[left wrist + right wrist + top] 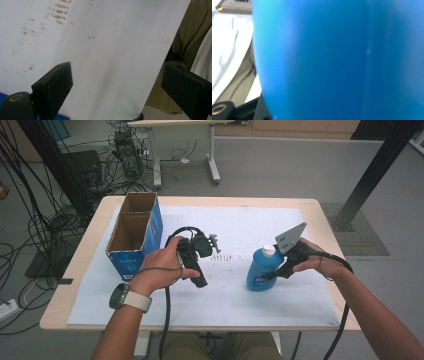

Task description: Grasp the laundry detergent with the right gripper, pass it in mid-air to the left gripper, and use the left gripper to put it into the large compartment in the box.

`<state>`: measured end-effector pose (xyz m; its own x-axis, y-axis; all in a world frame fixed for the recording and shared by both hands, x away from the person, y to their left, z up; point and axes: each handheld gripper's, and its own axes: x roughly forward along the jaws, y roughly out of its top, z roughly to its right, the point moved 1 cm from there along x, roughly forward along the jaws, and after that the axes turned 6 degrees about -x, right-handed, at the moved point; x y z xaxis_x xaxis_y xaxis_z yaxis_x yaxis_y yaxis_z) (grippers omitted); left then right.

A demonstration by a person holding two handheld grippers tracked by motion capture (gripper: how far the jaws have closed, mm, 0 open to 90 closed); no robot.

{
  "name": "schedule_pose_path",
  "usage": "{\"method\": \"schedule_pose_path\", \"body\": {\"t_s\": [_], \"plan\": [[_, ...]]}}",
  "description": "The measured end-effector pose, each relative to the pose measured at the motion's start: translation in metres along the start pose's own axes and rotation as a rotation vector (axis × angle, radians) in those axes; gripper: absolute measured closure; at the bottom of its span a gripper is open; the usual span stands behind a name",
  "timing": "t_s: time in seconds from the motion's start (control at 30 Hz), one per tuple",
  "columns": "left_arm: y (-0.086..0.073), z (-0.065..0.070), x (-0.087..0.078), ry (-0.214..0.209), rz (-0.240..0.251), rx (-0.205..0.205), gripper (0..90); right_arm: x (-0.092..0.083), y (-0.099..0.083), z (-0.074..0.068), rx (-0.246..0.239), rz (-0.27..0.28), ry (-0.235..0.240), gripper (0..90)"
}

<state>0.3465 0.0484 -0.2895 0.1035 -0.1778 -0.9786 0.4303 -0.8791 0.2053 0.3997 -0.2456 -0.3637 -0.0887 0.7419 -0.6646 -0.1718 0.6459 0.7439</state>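
While clamped in the right tool (274, 274), blue bottle (261, 270) mid-table, well inside edges.

Blue bottle (264, 269), centre right: smooth glossy plastic, white plastic cap. Box (135, 234), upper left: matt cardboard, printed blue outside. Table (320, 215): pale wood edge, matt white paper sheet (250, 227), stained.
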Motion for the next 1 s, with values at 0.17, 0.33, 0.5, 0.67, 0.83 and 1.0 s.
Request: {"method": "schedule_pose_path", "body": {"t_s": [0.17, 0.33, 0.5, 0.67, 0.83, 1.0], "plan": [[0.003, 0.003, -0.009, 0.008, 0.001, 0.009, 9.7, -0.008, 0.007, -0.005, 0.042, 0.015, -0.012, 43.7], [0.009, 0.005, -0.025, 0.013, -0.007, 0.036, 9.4, -0.015, 0.021, -0.014, 0.091, 0.006, -0.008, 43.7], [0.016, 0.007, -0.040, 0.000, -0.023, 0.065, 9.4, -0.018, 0.034, -0.019, 0.103, 0.001, -0.026, 43.7], [0.021, 0.006, -0.051, -0.005, -0.030, 0.080, 8.9, -0.019, 0.044, -0.023, 0.109, 0.005, -0.037, 43.7], [0.027, 0.004, -0.061, -0.014, -0.046, 0.110, 8.4, -0.020, 0.053, -0.027, 0.120, 0.006, -0.049, 43.7], [0.034, 0.005, -0.068, -0.021, -0.054, 0.132, 8.4, -0.020, 0.061, -0.029, 0.122, 0.008, -0.054, 43.7]]}}
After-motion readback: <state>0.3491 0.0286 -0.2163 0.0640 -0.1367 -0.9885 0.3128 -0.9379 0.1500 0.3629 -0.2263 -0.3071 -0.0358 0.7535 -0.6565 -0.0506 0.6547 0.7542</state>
